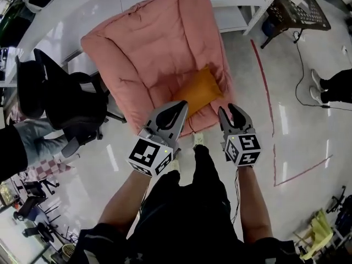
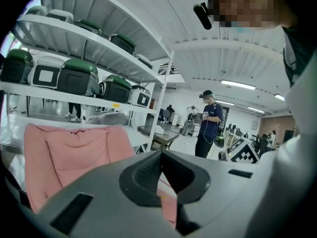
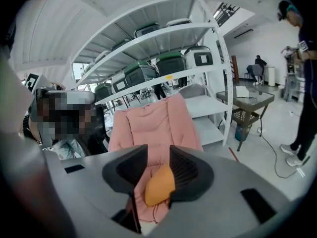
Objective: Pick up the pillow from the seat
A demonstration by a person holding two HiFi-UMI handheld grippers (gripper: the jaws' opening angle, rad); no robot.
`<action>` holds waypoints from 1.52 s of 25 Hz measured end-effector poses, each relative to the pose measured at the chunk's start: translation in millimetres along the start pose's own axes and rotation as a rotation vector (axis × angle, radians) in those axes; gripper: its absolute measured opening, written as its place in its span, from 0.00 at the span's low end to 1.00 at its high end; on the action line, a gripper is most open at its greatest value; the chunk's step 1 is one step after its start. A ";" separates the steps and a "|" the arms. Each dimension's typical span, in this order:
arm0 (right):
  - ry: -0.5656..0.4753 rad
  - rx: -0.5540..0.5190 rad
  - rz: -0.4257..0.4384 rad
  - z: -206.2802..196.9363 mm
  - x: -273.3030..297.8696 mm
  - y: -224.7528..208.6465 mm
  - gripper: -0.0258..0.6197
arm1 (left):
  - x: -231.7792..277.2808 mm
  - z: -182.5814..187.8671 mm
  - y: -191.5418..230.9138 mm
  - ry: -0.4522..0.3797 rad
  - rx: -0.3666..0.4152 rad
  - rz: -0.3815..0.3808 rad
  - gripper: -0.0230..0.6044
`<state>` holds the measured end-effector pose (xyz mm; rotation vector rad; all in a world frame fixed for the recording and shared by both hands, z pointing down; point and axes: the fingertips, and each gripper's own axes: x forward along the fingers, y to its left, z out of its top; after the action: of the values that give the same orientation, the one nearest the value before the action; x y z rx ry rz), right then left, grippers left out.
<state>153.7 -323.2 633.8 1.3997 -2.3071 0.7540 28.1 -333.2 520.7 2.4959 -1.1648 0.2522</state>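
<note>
Plainly, orange pillow [image 1: 199,89] on pink seat [image 1: 148,48]

i saw clear floor [image 1: 247,87] up to the pink chair [image 1: 148,54], a black office chair [image 1: 66,100] crowding its left, white shelving [image 1: 234,18] behind.

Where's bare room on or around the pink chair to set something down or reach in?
Free, in the head view: the seat of the pink chair left of the orange pillow, up to its left arm; the floor between the chair's right side and the red tape line. Crowded: the chair's left side, where the black office chair stands close.
</note>
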 end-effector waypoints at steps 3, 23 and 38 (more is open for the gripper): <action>0.056 0.020 0.011 -22.6 28.2 -18.4 0.27 | 22.4 -19.8 10.6 0.043 -0.005 0.017 0.05; 0.366 0.010 0.097 -149.2 166.1 -83.4 0.45 | 118.3 -117.2 55.1 0.174 -0.079 0.055 0.05; 0.478 0.045 0.103 -172.9 190.5 -79.8 0.31 | 105.5 -123.4 71.1 0.201 -0.107 0.096 0.05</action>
<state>139.7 -385.0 895.6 0.9858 -2.0033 1.0465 40.7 -398.8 684.8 2.2664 -1.1832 0.4441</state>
